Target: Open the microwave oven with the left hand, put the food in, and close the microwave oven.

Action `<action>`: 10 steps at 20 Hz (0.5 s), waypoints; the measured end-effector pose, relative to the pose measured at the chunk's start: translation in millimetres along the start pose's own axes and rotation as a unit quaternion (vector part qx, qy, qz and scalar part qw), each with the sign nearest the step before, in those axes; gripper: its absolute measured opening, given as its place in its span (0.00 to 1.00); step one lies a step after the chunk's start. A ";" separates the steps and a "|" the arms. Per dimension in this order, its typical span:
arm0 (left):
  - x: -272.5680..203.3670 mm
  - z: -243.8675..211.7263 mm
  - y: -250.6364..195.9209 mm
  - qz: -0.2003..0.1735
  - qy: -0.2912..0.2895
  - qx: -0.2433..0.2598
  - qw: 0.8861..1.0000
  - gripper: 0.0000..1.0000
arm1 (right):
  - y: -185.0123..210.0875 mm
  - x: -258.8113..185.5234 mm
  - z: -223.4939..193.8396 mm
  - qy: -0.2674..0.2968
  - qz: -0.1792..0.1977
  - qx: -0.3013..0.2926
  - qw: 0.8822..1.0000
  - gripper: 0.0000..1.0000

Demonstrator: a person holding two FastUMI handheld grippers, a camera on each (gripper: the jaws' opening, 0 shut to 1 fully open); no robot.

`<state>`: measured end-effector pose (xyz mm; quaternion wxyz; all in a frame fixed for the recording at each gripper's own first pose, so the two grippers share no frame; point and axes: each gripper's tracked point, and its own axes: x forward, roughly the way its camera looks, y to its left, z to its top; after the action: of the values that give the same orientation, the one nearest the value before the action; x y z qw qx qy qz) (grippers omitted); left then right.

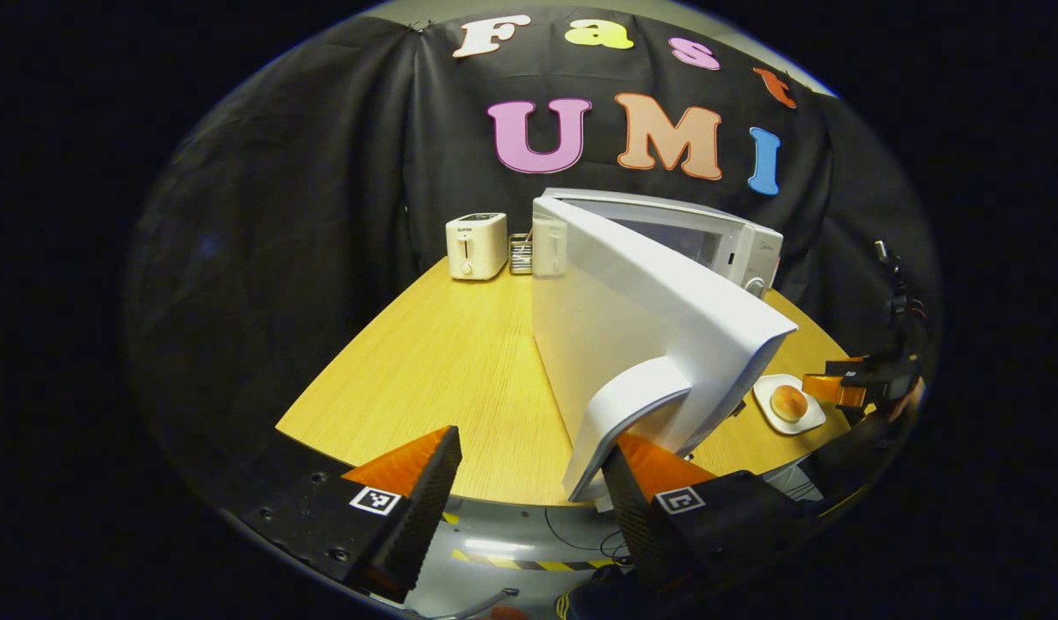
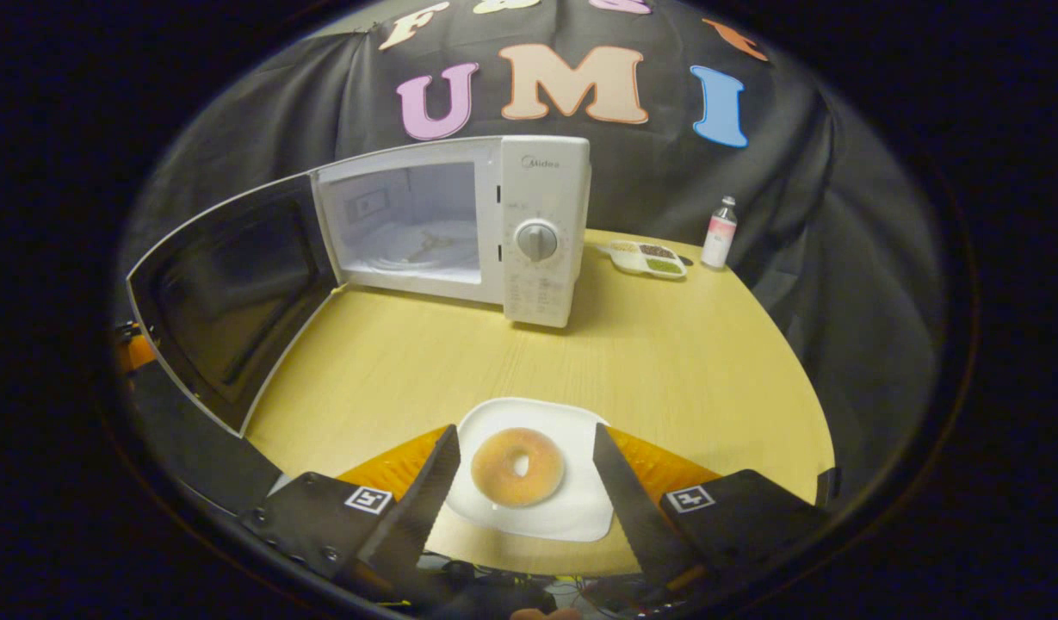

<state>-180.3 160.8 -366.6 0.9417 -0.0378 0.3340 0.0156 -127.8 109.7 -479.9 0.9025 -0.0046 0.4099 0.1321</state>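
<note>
With the white microwave oven's door (image 2: 227,297) swung wide, my left hand-held gripper (image 1: 533,491) seems spread by its handle, while my right hand-held gripper (image 2: 522,486), fingers apart, straddles the golden ring-shaped bun (image 2: 517,466) on its white square plate (image 2: 572,512) on the counter (image 2: 666,362), to clamp and lift next.

The microwave oven (image 1: 735,241) stands on the wooden table (image 1: 442,362) with its white door (image 1: 640,319) swung wide open. The left tool (image 1: 533,482) has its fingers spread apart, the door's curved handle (image 1: 619,422) just beside one finger. Left of the microwave sits a white toaster (image 1: 475,245). Right of the door, a bagel (image 1: 788,402) lies on a white plate (image 1: 811,419), with the right tool (image 1: 843,387) near it.
</note>
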 end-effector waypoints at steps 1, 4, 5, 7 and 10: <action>-3.1 0.0 -0.7 0.003 0.002 0.003 1.000 0.92 | -1.2 4.0 -4.8 0.008 0.001 -0.001 1.000 0.98; -12.6 8.5 0.0 0.017 -0.008 0.018 1.000 0.92 | 0.0 18.2 -16.0 0.023 0.011 -0.001 1.000 0.99; -16.3 9.9 1.7 0.022 -0.011 0.018 1.000 0.91 | 1.7 22.5 -17.5 0.028 0.015 -0.003 0.999 0.99; -24.1 13.0 2.3 0.031 -0.012 0.008 0.999 0.91 | 4.9 25.1 -21.4 0.031 0.023 -0.010 0.999 0.98; -41.2 19.2 1.5 0.043 -0.017 -0.004 0.999 0.91 | 8.7 29.1 -24.2 0.036 0.031 -0.022 0.999 0.99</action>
<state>-200.3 163.8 -325.8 0.9456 -0.0269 0.3190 0.0577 -129.5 122.1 -516.7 0.8822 -0.0167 0.4392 0.1688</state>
